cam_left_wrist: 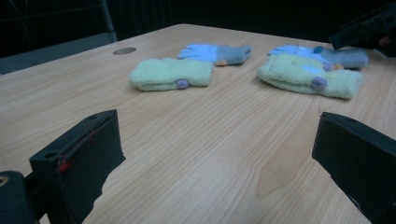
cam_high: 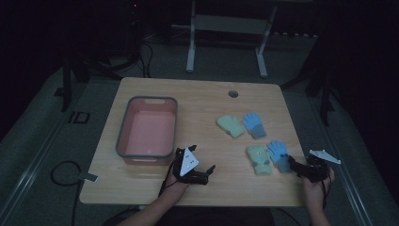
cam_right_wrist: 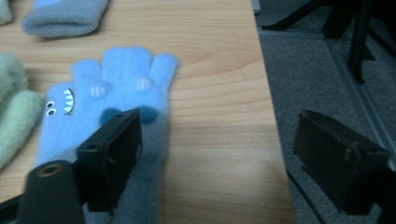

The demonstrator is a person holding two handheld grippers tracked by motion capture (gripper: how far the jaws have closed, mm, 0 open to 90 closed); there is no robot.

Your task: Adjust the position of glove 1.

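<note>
My right gripper (cam_high: 297, 165) stands wide open, holding nothing, at the cuff end of the near blue glove (cam_right_wrist: 112, 98). One jaw overlaps the cuff, the other hangs past the table (cam_high: 202, 103) edge. The glove's long axis runs away from me, fingers far. My left gripper (cam_high: 207, 172), also open and empty, is well apart, beside the pink tub (cam_high: 123, 136).

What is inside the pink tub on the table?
Nothing, as far as the high view shows: the pink tub has a bare pink bottom. Its near wall hides a thin strip of the floor, so something small there could be missed. The gloves lie on the table.
</note>
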